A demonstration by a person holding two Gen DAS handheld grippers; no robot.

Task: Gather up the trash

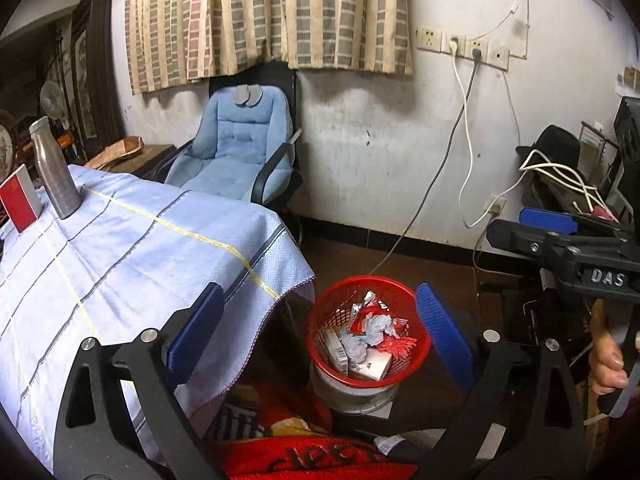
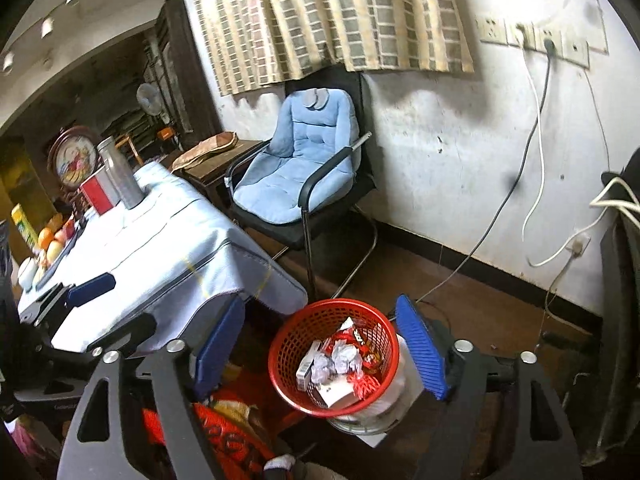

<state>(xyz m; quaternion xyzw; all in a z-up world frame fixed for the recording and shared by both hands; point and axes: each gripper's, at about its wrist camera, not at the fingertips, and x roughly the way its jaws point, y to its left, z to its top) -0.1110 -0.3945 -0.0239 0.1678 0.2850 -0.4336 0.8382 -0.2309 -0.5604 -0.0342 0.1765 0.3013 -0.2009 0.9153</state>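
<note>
From my left gripper (image 1: 320,336) I look down on the red basket (image 1: 416,354), which sits on the floor beside the cloth-covered table (image 1: 132,248). Its blue pads stand wide apart with nothing between them. Inside the basket lie crumpled paper balls (image 1: 376,326), red wrappers and small white boxes (the trash is already in). This view alone shows the person's hand (image 1: 606,354) gripping the right gripper's handle at the right edge. My right gripper (image 2: 322,354) is likewise spread and empty above the basket (image 2: 288,340). Only its camera catches the fruit (image 2: 52,240) on the table's far side, the round clock (image 2: 74,158), and the left gripper's pad (image 2: 92,285) over the tablecloth.
</note>
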